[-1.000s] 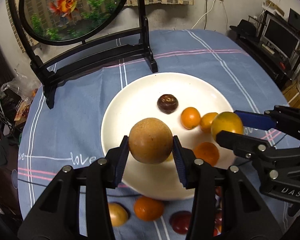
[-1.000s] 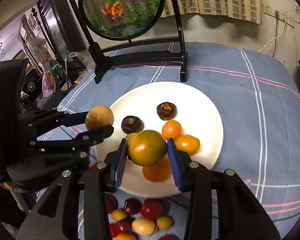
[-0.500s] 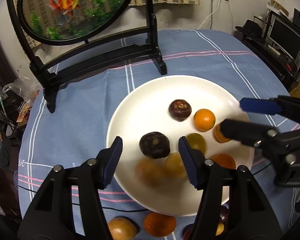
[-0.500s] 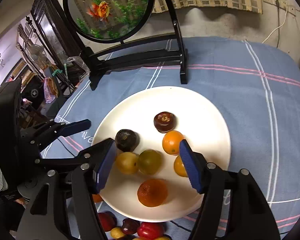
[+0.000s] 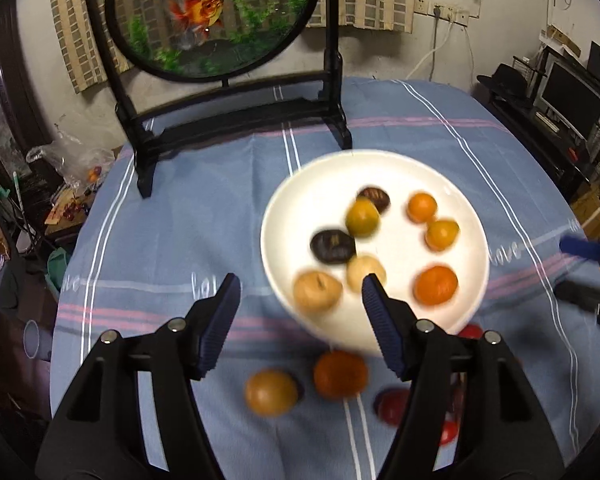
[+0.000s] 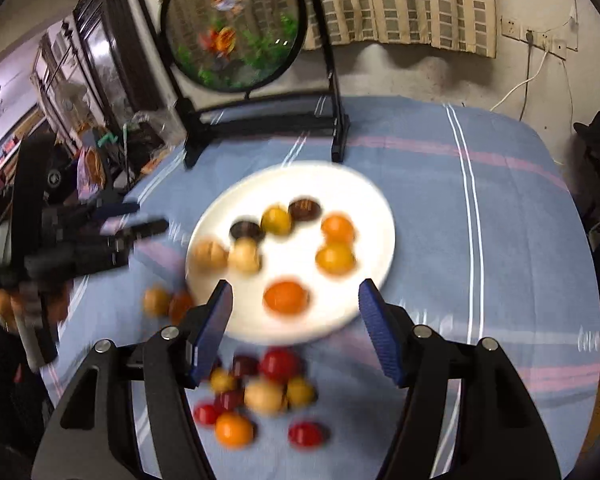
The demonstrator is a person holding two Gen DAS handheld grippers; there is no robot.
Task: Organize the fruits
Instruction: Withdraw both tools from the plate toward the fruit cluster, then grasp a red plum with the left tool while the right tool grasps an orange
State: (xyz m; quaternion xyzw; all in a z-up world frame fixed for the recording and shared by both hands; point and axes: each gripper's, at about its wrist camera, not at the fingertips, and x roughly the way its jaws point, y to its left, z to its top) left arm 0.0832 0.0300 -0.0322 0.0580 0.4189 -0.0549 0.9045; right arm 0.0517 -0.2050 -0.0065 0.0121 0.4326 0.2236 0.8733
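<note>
A white plate [image 5: 320, 184] [image 6: 364, 200] on the blue cloth holds several fruits: a tan round one [image 5: 317, 291] [image 6: 209, 255], a yellow-green one [image 5: 362, 216] [image 6: 276, 220], two dark ones, several orange ones. My left gripper [image 5: 302, 314] is open and empty above the plate's near left rim. My right gripper [image 6: 294, 330] is open and empty above the plate's near edge. Loose fruits lie on the cloth in front of the plate: a brown and an orange one [image 5: 340, 374], and a pile of red, yellow and orange ones [image 6: 260, 396]. Both views are motion-blurred.
A black stand with a round goldfish panel [image 5: 204, 16] [image 6: 236, 28] stands behind the plate. The left gripper shows at the left of the right wrist view [image 6: 112, 228]. Clutter and furniture surround the table.
Both grippers opened and dropped their fruits, the tan one and the yellow-green one, onto the plate. Both then pulled back and up from the plate.
</note>
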